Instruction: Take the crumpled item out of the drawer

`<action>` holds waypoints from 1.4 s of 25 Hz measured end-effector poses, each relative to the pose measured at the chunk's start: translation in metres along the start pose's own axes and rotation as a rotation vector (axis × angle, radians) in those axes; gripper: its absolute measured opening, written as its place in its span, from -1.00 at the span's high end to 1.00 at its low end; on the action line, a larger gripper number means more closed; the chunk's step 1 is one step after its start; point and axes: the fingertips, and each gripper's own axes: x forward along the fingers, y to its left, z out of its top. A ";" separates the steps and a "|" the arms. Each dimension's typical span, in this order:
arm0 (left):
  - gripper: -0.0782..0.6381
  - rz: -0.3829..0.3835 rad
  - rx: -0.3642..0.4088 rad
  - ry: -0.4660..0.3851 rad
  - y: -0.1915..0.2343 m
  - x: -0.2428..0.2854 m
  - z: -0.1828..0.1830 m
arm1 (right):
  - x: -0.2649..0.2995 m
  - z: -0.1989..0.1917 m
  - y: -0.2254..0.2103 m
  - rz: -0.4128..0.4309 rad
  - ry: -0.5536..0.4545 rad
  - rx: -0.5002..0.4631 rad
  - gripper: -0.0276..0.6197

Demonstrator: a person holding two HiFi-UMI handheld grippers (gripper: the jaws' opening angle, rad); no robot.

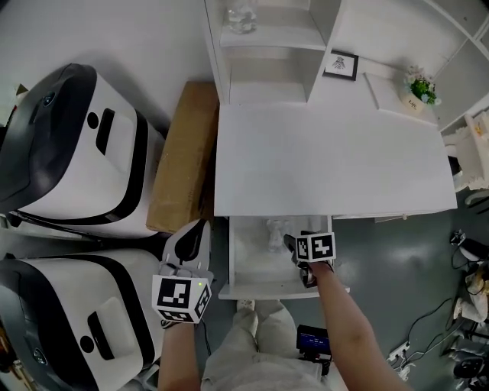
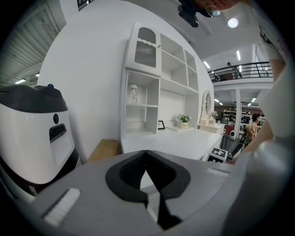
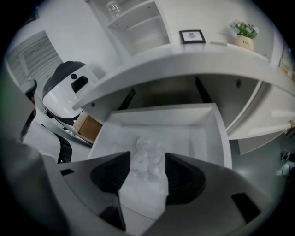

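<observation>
The crumpled item (image 1: pixel 275 232) is a clear, wrinkled wad lying on the floor of the open white drawer (image 1: pixel 263 291) under the desk. My right gripper (image 1: pixel 293 244) reaches down into the drawer from its front. In the right gripper view the crumpled item (image 3: pixel 147 159) fills the gap between the two dark pads (image 3: pixel 180 177), touching both, with the drawer's right wall (image 3: pixel 221 133) beyond. My left gripper (image 1: pixel 198 229) hangs outside the drawer, to its left, pointing away from me. Its jaws meet at the tips (image 2: pixel 146 153) with nothing between them.
A white desk top (image 1: pixel 328 160) overhangs the drawer's back. A shelf unit holds a glass jar (image 1: pixel 241 15); a small picture frame (image 1: pixel 341 65) and a flower pot (image 1: pixel 419 90) stand at the rear. A cardboard box (image 1: pixel 183 153) and two white machines (image 1: pixel 76 145) stand left.
</observation>
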 end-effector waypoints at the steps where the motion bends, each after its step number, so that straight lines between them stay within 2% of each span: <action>1: 0.76 0.003 0.000 0.008 0.001 0.001 -0.002 | 0.007 -0.004 -0.004 -0.001 0.016 0.019 0.17; 9: 0.76 0.026 0.002 0.036 0.008 0.013 -0.010 | 0.049 -0.021 -0.024 -0.044 0.087 0.087 0.25; 16: 0.76 0.031 0.026 0.068 0.009 0.010 -0.020 | 0.071 -0.037 -0.024 -0.078 0.129 0.062 0.28; 21: 0.76 0.043 0.033 0.090 0.012 0.002 -0.028 | 0.076 -0.039 -0.025 -0.097 0.110 0.058 0.29; 24: 0.76 0.044 0.038 0.096 0.011 -0.001 -0.030 | 0.076 -0.037 -0.028 -0.095 0.106 0.056 0.39; 27: 0.76 0.034 0.047 0.101 0.007 -0.003 -0.030 | 0.074 -0.038 -0.027 -0.056 0.118 0.081 0.66; 35: 0.76 0.011 0.068 0.080 -0.002 -0.001 -0.019 | 0.060 -0.026 -0.014 -0.048 0.088 -0.011 0.73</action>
